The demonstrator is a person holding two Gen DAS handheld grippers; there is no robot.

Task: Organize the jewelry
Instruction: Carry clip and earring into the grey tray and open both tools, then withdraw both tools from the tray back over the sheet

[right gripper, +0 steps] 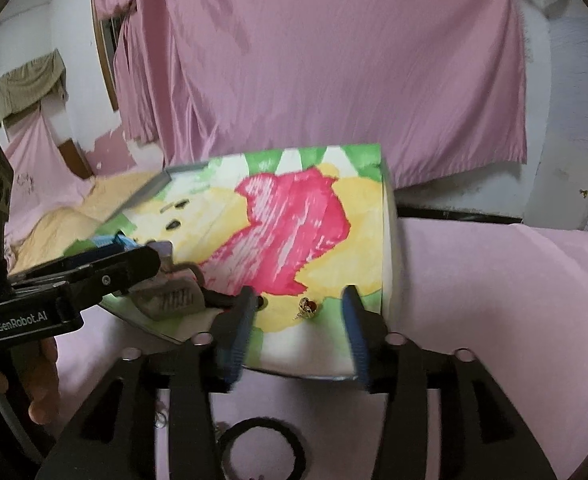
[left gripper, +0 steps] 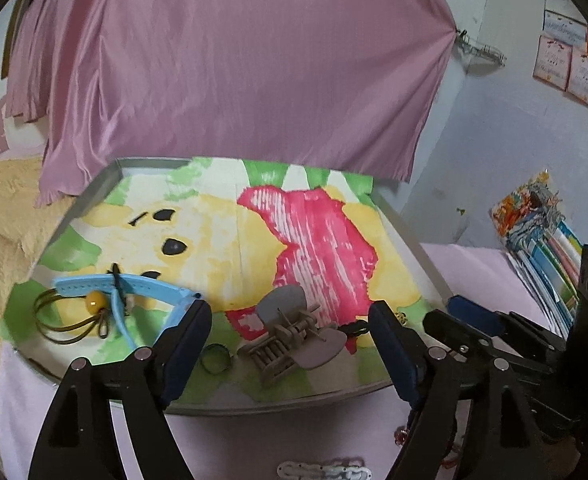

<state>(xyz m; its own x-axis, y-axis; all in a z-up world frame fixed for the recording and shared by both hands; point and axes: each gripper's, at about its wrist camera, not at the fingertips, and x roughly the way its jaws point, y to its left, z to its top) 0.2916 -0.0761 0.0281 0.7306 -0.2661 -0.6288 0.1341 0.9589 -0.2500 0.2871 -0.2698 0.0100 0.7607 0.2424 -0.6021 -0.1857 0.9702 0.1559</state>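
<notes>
A metal tray [left gripper: 106,184] lined with a bear-print cloth holds a grey claw hair clip [left gripper: 290,332], a blue strap [left gripper: 142,286], a hair tie with a yellow bead [left gripper: 94,301], a dark ring [left gripper: 215,358] and a black chain [left gripper: 356,326]. My left gripper [left gripper: 290,320] is open over the tray's near edge, with the clip between its fingers. My right gripper [right gripper: 298,304] is open at the tray's near right corner, around a small gold and red earring [right gripper: 308,306]. The clip [right gripper: 170,294] shows partly behind the left gripper in the right wrist view.
A white clip [left gripper: 322,470] and red beads [left gripper: 402,436] lie on the pink cloth before the tray. A black hair band [right gripper: 262,452] lies under my right gripper. Books [left gripper: 546,248] stack at the right. A pink curtain [left gripper: 234,64] hangs behind.
</notes>
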